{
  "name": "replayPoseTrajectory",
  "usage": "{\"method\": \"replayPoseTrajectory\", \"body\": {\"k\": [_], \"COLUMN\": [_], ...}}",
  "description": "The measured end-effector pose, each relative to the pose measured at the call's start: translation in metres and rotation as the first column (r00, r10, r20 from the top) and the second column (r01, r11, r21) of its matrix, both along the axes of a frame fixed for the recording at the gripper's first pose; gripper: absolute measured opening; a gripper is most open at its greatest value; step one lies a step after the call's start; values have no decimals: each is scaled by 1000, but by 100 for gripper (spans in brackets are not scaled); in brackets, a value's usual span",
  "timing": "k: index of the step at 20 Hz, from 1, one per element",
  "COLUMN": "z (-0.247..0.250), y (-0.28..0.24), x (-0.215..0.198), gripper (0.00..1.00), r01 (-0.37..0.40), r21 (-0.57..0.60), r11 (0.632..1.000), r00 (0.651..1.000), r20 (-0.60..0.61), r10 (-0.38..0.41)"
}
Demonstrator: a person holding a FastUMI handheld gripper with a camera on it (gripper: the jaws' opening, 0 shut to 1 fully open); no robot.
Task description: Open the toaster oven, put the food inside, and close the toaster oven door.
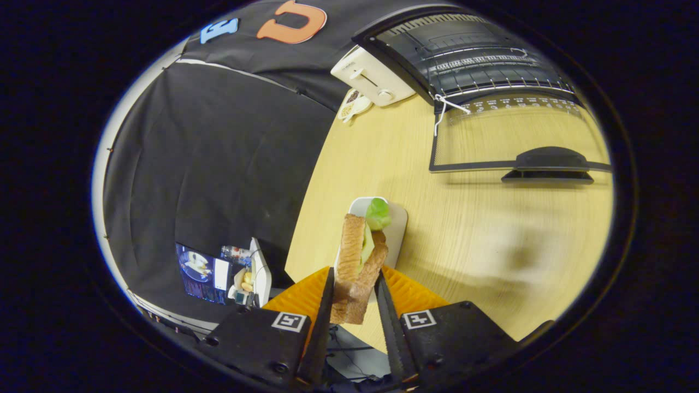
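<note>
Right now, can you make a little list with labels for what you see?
tongs: shut on the sandwich
sandwich: toast with green filling, between the fingers, above the plate
plate: white, on the wooden table
toaster oven: beyond the fingers, door folded down open
toaster: cream, beside the oven

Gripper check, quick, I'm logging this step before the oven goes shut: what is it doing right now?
Gripper: shut on the sandwich, one finger pressing each slice of bread, held above the white plate.
</note>
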State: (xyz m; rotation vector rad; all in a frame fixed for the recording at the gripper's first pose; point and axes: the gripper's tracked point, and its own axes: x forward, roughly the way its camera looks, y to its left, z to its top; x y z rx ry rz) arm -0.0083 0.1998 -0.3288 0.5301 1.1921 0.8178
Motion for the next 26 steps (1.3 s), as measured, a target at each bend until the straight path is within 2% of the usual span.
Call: {"method": "replayPoseTrajectory", "body": {"k": [5,10,15,17,19,24,26], "z": [14,35,45,50,49,47,46], "y": [-5,-23,-60,-81,-98,-128,-140], "x": [-4,3,38,54,74,144,173], "gripper": [40,40,39,40,39,39,39], "r01": [17,49,164,224,301,489,530], "r21": [66,164,265,320,382,491,491], "r11": [998,985,950,921,874,721,692], "r00": [1000,999,986,974,954,867,836], "r20": [-7,-21,-58,-90,-131,-184,-164], "r10": [-17,-46,-154,-206,-271,-463,-524]}}
